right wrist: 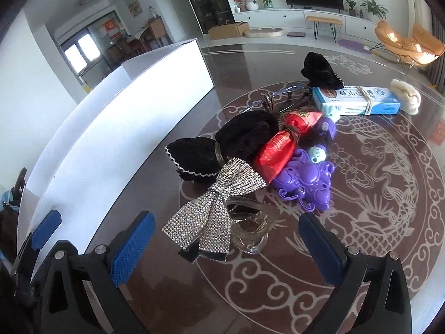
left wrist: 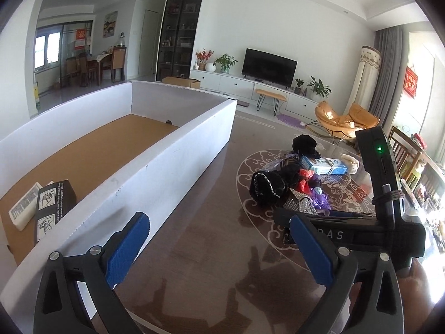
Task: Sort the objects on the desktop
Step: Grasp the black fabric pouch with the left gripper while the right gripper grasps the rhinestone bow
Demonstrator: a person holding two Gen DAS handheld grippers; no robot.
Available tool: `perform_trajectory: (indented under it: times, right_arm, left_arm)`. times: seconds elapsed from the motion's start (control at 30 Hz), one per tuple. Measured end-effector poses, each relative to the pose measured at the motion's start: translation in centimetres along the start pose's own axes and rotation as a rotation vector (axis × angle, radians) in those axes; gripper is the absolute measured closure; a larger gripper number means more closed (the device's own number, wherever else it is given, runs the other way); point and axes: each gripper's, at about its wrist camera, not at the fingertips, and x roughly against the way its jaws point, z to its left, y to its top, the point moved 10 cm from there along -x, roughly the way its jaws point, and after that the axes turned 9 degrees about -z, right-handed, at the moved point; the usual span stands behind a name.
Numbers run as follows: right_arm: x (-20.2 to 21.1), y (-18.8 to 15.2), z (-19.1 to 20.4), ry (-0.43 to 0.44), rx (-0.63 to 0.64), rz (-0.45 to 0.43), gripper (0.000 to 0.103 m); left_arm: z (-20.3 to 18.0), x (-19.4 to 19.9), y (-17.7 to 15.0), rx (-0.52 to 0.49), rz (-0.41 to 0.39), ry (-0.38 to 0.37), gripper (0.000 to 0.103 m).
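pile of small objects sits mid-table on the patterned glass top: rhinestone bow clip [right wrist: 214, 217] at the near end of the pile, resting on a clear claw clip [right wrist: 250, 233], black lace-trimmed scrunchie [right wrist: 194, 156] just behind it, bigger black velvet scrunchie [right wrist: 247, 130] touching that, red foil packet [right wrist: 281, 150] leaning across the middle, purple plastic toy [right wrist: 306, 178] beside the packet on its right. farther back a blue-white medicine box [right wrist: 358, 100] with rubber bands, black furry clip [right wrist: 319, 68] behind it, cream-colored fluffy item [right wrist: 406, 96] off the box's right end. white-walled sorting box [left wrist: 178, 161] stands along the left edge of the table [right wrist: 278, 292], brown floor inside, holding a black carton [left wrist: 52, 208] and a white flat pack [left wrist: 23, 206] at its near end. right gripper [right wrist: 226, 239] wide open, holding nothing, fingers straddling the bow clip from the near side. left gripper [left wrist: 222, 245] also spread wide, empty, just beside the box's outer wall.
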Motion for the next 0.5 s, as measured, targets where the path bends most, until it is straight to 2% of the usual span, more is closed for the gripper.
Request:
perform_trajectory:
  times: [0.03,0.1,0.23,0.27,0.43,0.47,0.5]
  right_arm:
    - [-0.5,-0.1,-0.3,-0.042,0.020,0.004,0.005]
    - [-0.9,-0.6,-0.9,-0.062,0.026,0.009,0.037]
    - [1.6,-2.2,-3.7,-0.096,0.013,-0.036,0.039]
    - [2.7,-2.8,-4.6,-0.106,0.021,-0.042,0.042]
    - [8.4,-7.7,-9.8,-0.208,0.088,-0.056,0.042]
    - [9.2,-8.5,-10.6,-0.216,0.093,-0.054,0.034]
    - [9.9,-9.4,-11.4,-0.216,0.094,-0.052,0.021]
  left_arm:
    - [-0.4,-0.1,-0.2,-0.008,0.013,-0.014,0.000]
    - [-0.9,-0.4,-0.6,-0.033,0.030,-0.019,0.000]
    - [-1.9,-0.8,-1.4,-0.057,0.059,-0.057,0.000]
    - [-2.2,-1.0,-1.6,-0.060,0.070,-0.068,0.000]
    - [-3.7,-2.0,-3.3,-0.071,0.152,-0.122,0.000]
    - [-4.0,-2.3,-3.7,-0.077,0.170,-0.128,0.000]
    - [-4.3,-2.5,-4.0,-0.088,0.186,-0.132,0.000]
